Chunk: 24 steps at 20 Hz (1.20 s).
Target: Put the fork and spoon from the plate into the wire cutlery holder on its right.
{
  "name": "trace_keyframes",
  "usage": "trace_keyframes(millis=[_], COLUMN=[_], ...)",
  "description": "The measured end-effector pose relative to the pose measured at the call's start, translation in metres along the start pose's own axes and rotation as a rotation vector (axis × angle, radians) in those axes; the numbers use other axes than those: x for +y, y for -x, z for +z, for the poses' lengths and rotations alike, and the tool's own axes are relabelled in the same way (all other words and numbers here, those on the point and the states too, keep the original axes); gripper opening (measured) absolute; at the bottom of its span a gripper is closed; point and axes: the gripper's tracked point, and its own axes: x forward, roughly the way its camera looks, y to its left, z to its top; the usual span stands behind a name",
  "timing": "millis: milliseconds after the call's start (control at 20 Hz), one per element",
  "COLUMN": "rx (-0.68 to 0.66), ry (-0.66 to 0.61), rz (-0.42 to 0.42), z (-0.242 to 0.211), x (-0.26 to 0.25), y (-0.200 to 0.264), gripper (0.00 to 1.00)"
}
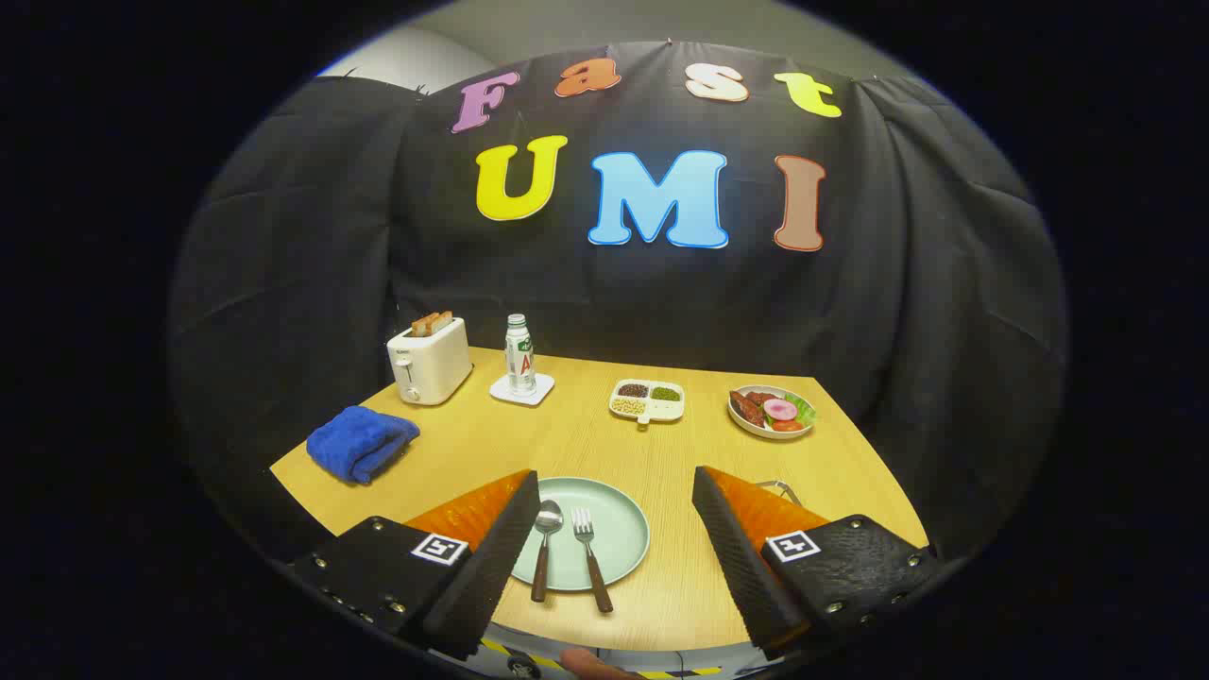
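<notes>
Wide-spread hand-held gripper (616, 491) above plate (619, 529), spoon (544, 548), fork (590, 557).

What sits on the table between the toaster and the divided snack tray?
Gripper view: a bottle on a white coaster stands between toaster and snack tray.

Textured, screw-studded gripper (614, 529) mounts with square markers

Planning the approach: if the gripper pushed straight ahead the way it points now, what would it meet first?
Likely the spoon and fork on the plate, lying between the open gripper fingers; depth is unclear.
</notes>
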Motion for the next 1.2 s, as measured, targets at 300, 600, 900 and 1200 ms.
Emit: trace_keyframes(millis=[300,600,900,1200], rx=[-0.117,-0.195,-0.068,0.195], ry=[-0.045,-0.081,0.021,0.143], rz=[-0.103,-0.121,-0.105,-0.022], z=[0.030,0.058,0.020,-0.056], x=[-0.022,-0.029,-0.024,-0.010], y=[0.013,0.014,0.001,-0.020], gripper=[0.97,0.97,0.97,0.97])
